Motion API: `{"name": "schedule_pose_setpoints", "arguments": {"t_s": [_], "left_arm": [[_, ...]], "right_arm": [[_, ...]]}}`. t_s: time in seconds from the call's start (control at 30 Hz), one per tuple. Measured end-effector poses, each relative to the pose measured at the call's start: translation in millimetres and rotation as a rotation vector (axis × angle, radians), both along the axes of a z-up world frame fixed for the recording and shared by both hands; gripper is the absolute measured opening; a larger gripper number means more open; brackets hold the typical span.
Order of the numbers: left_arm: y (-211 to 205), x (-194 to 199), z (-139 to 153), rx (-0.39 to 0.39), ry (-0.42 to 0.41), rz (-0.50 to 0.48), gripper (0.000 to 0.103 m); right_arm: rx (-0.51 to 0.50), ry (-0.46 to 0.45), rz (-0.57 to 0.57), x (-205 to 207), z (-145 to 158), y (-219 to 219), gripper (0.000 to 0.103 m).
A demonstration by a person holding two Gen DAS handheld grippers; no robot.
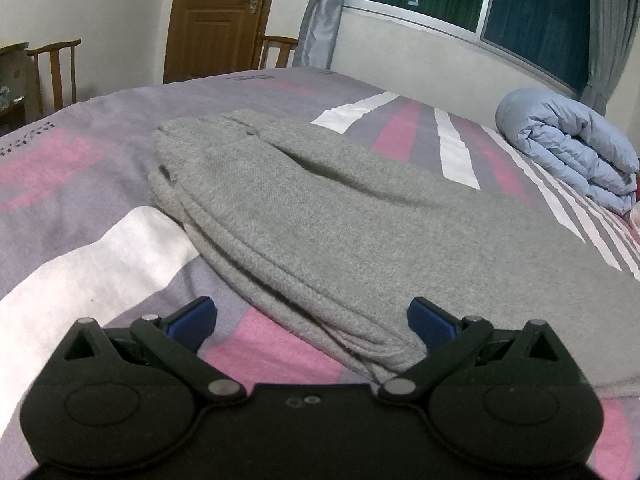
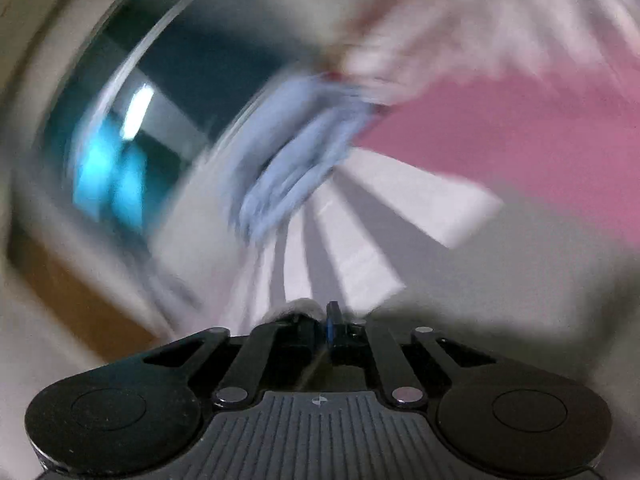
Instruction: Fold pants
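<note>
Left wrist: we look low and close across the purple, pink and white striped bed cover (image 1: 100, 184) toward the dark aluminium-framed window (image 1: 480, 0). Right wrist: heavily blurred, tilted, also near the bed. Both share the rolled pale-blue quilt (image 1: 572, 144) and window.

place: home bedroom | shown by: bed (image 1: 120, 120) with striped cover | rolled blue quilt (image 1: 568, 144) | wooden door (image 1: 220, 16) | curtained window (image 1: 480, 0) | chairs (image 1: 56, 72)
</note>
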State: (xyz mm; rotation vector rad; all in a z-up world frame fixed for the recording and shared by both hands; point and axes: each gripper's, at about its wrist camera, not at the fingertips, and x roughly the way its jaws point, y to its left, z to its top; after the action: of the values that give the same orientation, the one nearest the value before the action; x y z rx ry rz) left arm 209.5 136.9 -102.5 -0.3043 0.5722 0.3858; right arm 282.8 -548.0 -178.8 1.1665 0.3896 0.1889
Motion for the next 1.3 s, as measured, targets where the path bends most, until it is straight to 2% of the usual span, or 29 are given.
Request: {"name": "schedule_pose_setpoints", "arguments": {"t_s": [0.07, 0.1, 0.13, 0.23, 0.37, 0.43, 0.5, 0.57, 0.67, 0.73, 0.8, 0.87, 0.93, 1.1, 1.2, 1.27, 1.3], "left_arm": [[0.2, -0.5, -0.8, -0.002, -0.001, 0.001, 0.097], [0.3, -0.7, -1.0, -0.002, -0.001, 0.000, 0.097], [0.2, -0.9, -1.0, -0.002, -0.002, 0.000, 0.097], [0.7, -0.9, -1.1, -0.005, -0.002, 0.001, 0.097], [0.3, -1.5, -1.1, -0.004, -0.001, 0.003, 0.097], [0.6, -1.4, -1.0, -0.005, -0.001, 0.003, 0.097], [0.3, -1.2, -0.8, -0.004, 0.000, 0.003, 0.097], [0.5, -1.6, -0.5, -0.005, -0.001, 0.003, 0.097], [1.1, -1.5, -0.2, -0.010, -0.001, 0.001, 0.097], [1.7, -1.5, 0.3, -0.014, 0.000, -0.001, 0.097], [2.6, -1.0, 0.6, -0.017, 0.002, -0.002, 0.097], [2.8, -1.1, 1.1, -0.020, 0.002, -0.002, 0.097], [3.2, -1.8, 1.6, -0.022, -0.001, -0.003, 0.097], [2.2, -2.6, 3.5, -0.015, -0.005, -0.003, 0.097], [-0.1, -4.5, 9.1, 0.003, -0.015, -0.007, 0.095], [-0.4, -7.0, 13.3, 0.005, -0.031, -0.012, 0.093], [0.0, -8.1, 15.0, 0.006, -0.036, -0.011, 0.093]], "right_arm": [[0.139, 0.054, -0.122, -8.0, -34.9, -30.3, 0.006], [0.236, 0.048, -0.131, -9.9, -50.9, -42.8, 0.006], [0.276, 0.031, -0.106, -9.7, -57.3, -48.6, 0.006], [0.077, 0.054, -0.035, -7.5, -35.2, -47.1, 0.006], [0.050, 0.079, -0.011, -4.0, -32.9, -51.6, 0.007], [0.005, 0.093, -0.002, -2.4, -31.0, -48.8, 0.007], [-0.088, 0.085, -0.004, -3.7, -11.5, -39.8, 0.007], [-0.139, 0.040, -0.021, -13.5, 5.6, -32.2, 0.006], [-0.187, 0.016, -0.053, -27.6, 21.7, -27.9, 0.005], [-0.214, 0.036, -0.075, -32.5, 21.1, -27.6, 0.005], [-0.214, 0.122, -0.100, -28.7, 9.2, -30.9, 0.005], [-0.170, 0.195, -0.054, -21.9, -7.5, -32.3, 0.005], [-0.171, 0.150, -0.074, -32.3, -2.7, -30.7, 0.005], [-0.287, 0.084, -0.093, -66.9, 24.0, -3.3, 0.006], [-0.257, 0.060, -0.035, -81.8, 27.1, 22.5, 0.007], [-0.247, 0.060, 0.058, -85.1, 25.2, 45.1, 0.013], [-0.257, 0.057, 0.073, -85.4, 24.5, 54.2, 0.032]]}}
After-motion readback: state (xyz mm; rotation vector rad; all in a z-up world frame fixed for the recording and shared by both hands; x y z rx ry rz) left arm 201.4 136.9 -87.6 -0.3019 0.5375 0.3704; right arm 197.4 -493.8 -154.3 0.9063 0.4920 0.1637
